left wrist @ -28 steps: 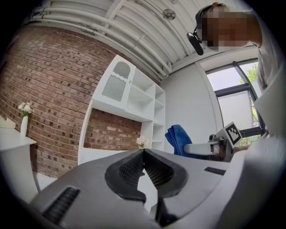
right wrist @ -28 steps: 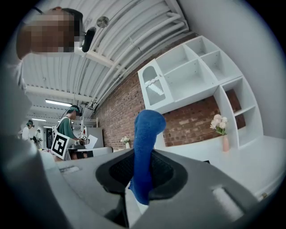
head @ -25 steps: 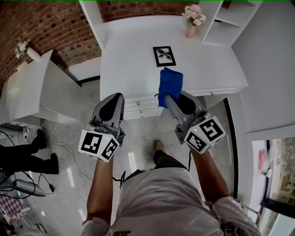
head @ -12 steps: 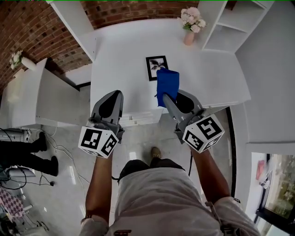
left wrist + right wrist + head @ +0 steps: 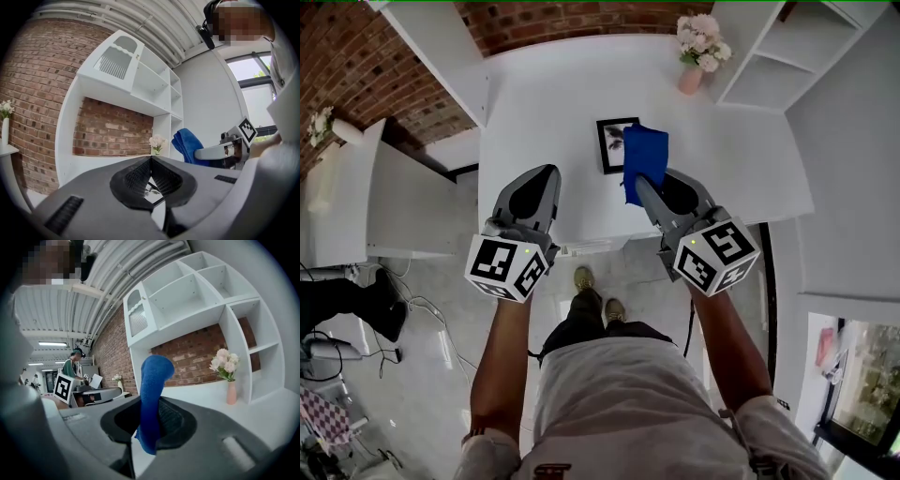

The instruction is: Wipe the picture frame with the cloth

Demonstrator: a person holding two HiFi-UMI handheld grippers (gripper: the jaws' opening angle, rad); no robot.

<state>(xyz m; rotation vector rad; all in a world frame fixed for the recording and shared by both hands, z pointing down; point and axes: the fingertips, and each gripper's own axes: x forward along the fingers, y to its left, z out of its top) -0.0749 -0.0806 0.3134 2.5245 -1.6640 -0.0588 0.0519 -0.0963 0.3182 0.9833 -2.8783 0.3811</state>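
Abreast, left tongs (image 5: 549, 172), right tongs (image 5: 641, 184), both outstretched.

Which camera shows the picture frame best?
Head view: picture frame lies flat on the table, cloth hiding its right edge. Left gripper view shows a sliver; right gripper view, none.

White desk (image 5: 544, 112) — pink flower vase (image 5: 691, 77) at its back, brick wall (image 5: 562, 19) behind

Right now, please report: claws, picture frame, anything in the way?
Left claw shut, empty. Right claw shut on cloth. Picture frame flat on desk, right side behind cloth. Flower vase far back.
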